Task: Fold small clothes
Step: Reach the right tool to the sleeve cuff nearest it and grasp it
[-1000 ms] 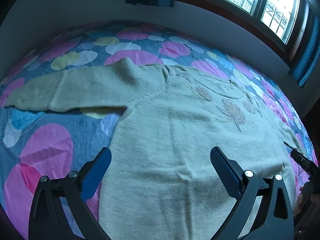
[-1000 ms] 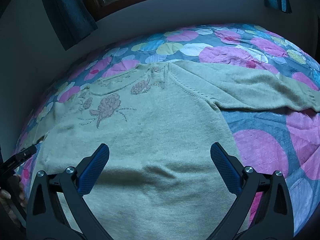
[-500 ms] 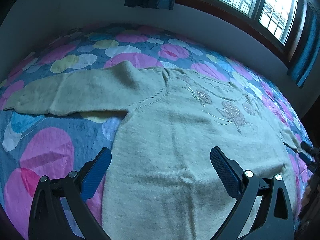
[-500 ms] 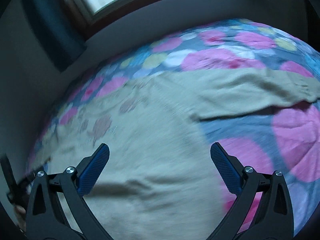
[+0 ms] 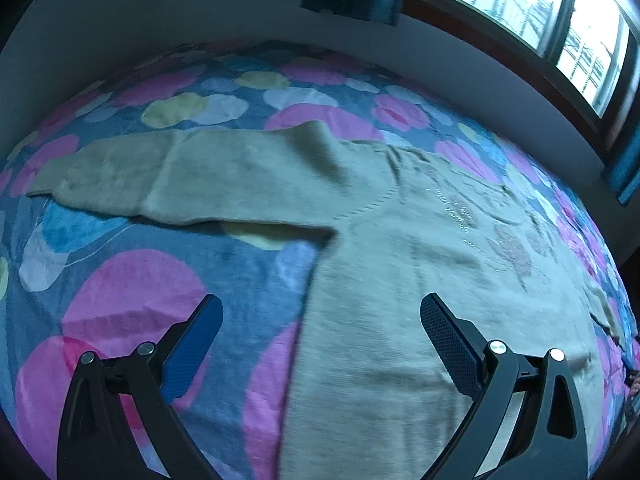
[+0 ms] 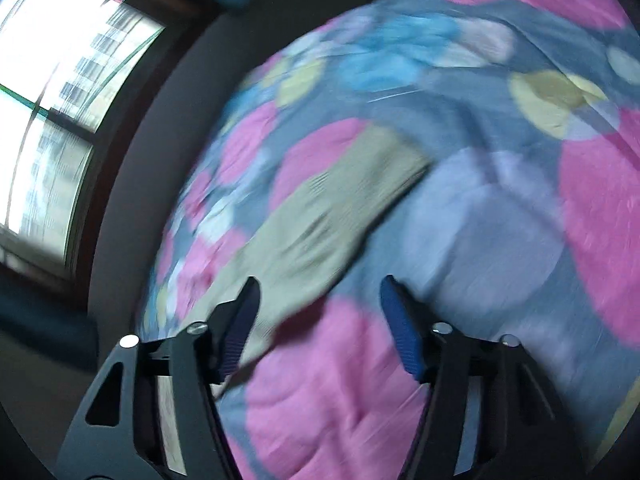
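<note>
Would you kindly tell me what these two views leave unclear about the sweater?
- Hem: left wrist view, cut off by the bottom edge below the sweater.
- Beaded flower: left wrist view, blurred.
- Sleeve: right wrist view, motion-blurred; cuff detail is lost, the body is out of frame.

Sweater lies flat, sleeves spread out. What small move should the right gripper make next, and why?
Probably lower the right gripper onto the sleeve ahead of it. Its jaws are closing with nothing between the pads yet, and the sweater lies unfolded on the bedspread, so gripping the sleeve end would start the fold.

Spotted bedspread (image 5: 132, 292), beige sweater (image 5: 400, 300) lying flat
</note>
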A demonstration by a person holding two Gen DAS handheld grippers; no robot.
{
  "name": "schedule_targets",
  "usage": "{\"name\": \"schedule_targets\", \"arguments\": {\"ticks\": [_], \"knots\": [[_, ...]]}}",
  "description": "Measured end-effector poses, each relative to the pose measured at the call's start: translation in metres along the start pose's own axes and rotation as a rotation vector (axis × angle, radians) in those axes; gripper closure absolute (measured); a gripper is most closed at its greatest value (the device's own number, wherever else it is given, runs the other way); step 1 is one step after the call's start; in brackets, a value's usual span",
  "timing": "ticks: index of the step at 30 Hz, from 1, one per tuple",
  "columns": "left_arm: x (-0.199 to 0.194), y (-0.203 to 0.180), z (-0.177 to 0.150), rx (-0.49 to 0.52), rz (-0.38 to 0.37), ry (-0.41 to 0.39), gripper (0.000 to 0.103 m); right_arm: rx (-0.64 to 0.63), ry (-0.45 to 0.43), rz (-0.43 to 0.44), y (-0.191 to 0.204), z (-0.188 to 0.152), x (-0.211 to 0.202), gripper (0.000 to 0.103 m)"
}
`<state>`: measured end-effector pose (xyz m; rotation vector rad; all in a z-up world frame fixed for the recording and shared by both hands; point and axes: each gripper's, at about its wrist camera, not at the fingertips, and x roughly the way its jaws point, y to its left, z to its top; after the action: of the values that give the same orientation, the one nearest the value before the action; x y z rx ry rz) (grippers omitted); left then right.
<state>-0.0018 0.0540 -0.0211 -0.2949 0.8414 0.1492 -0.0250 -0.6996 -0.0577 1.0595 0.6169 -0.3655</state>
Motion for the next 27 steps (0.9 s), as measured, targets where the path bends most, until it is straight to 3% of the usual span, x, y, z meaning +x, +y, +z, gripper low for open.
{"name": "schedule_targets", "arguments": {"ticks": [7, 10, 15, 21, 27], "knots": [[0.004, 0.008, -0.002, -0.012, 0.04, 0.017, 0.004, 0.09, -0.035, 0.031, -0.025, 0.032, 0.018, 0.05], [0.005, 0.01, -0.002, -0.023, 0.043, 0.022, 0.004, 0.103, -0.045, 0.029, -0.027, 0.042, 0.026, 0.057], [0.006, 0.015, -0.003, -0.041, 0.042, 0.027, 0.004, 0.116, -0.023, 0.01, -0.033, 0.048, 0.038, 0.098], [0.007, 0.021, -0.003, -0.047, 0.047, 0.03, 0.004, 0.151, -0.067, 0.005, -0.05, 0.051, 0.025, 0.099], [0.004, 0.029, -0.003, -0.054, 0.045, 0.025, 0.004, 0.074, -0.103, 0.007, -0.017, 0.047, 0.008, 0.099]]}}
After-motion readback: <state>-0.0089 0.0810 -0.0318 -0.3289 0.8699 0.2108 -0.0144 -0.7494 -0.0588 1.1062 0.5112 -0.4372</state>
